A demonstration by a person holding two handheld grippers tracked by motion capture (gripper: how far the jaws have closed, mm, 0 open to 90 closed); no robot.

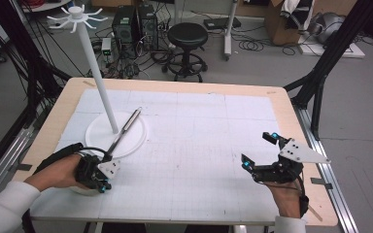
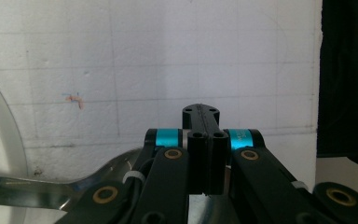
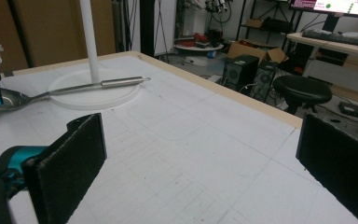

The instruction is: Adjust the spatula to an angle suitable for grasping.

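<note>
Left gripper (image 1: 98, 175) fingers pinched tight on a ladle's (image 1: 124, 128) bowel end, right gripper (image 1: 260, 151) fingers spread wide, empty

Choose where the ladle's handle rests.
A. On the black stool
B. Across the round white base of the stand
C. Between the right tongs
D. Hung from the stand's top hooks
B: the ladle lies with its handle across the round white base of the stand, beside the pole.
</note>
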